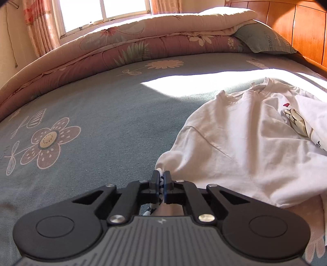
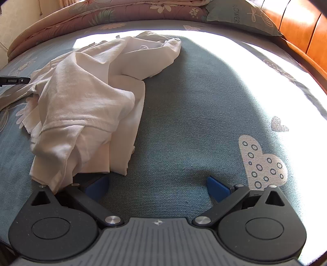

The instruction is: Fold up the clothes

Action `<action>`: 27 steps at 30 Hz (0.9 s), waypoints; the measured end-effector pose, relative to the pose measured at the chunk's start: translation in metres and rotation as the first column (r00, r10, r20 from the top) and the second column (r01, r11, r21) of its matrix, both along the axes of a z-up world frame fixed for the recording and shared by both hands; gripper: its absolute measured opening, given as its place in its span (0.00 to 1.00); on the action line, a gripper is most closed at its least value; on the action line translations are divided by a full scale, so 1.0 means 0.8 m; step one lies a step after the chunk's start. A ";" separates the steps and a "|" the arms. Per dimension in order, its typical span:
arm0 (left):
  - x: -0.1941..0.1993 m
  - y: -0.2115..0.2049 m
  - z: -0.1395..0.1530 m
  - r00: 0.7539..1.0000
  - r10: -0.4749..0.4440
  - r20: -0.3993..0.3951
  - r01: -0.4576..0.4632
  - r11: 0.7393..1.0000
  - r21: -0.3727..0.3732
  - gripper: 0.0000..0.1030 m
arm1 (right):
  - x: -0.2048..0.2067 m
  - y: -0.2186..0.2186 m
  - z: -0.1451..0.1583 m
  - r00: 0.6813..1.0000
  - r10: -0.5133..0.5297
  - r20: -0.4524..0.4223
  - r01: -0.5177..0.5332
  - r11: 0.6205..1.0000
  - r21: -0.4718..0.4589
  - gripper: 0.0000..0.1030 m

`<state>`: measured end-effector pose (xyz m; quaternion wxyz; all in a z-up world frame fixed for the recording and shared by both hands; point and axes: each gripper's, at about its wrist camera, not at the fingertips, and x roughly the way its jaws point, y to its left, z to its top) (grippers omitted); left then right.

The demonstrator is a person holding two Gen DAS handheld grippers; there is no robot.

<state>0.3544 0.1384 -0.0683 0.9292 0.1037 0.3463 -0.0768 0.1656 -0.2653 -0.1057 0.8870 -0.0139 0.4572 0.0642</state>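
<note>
1. On the bed (image 1: 102, 106), the crumpled white T-shirt (image 1: 245, 143) is lying right of centre; the left gripper (image 1: 161, 178) is pinching its near-left corner, fingers closed on the cloth.
2. The right gripper (image 2: 157, 184) is hovering with fingers spread wide and empty; it should probably be taking an opposite corner so the shirt can be stretched flat.

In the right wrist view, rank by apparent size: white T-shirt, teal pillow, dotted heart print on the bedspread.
1. white T-shirt, by far largest.
2. teal pillow, cut off at the top and farther away, so unsure.
3. dotted heart print, close in apparent size to the pillow.
</note>
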 end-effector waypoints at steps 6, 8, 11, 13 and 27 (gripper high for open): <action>0.059 0.038 0.019 0.991 0.133 -0.005 -0.133 0.990 -0.050 0.00 | 0.000 -0.001 0.000 1.000 0.001 0.001 -0.001 1.000 0.000 1.00; 0.062 0.054 0.020 0.989 0.146 -0.028 -0.148 0.981 -0.122 0.00 | 0.000 -0.001 0.000 1.000 0.000 0.002 0.000 1.000 0.001 1.00; 0.054 0.077 0.021 0.990 0.131 -0.054 -0.140 0.962 -0.235 0.04 | 0.000 -0.001 0.000 1.000 0.004 0.001 -0.004 1.000 0.002 1.00; 0.043 0.087 0.022 0.991 0.109 -0.071 -0.123 0.963 -0.242 0.04 | 0.002 -0.002 0.001 1.000 0.011 -0.002 -0.011 1.000 0.002 1.00; -0.069 0.169 -0.006 0.976 0.077 -0.204 -0.114 0.978 -0.175 0.39 | 0.017 -0.013 0.071 0.995 -0.026 0.099 0.016 0.994 0.110 1.00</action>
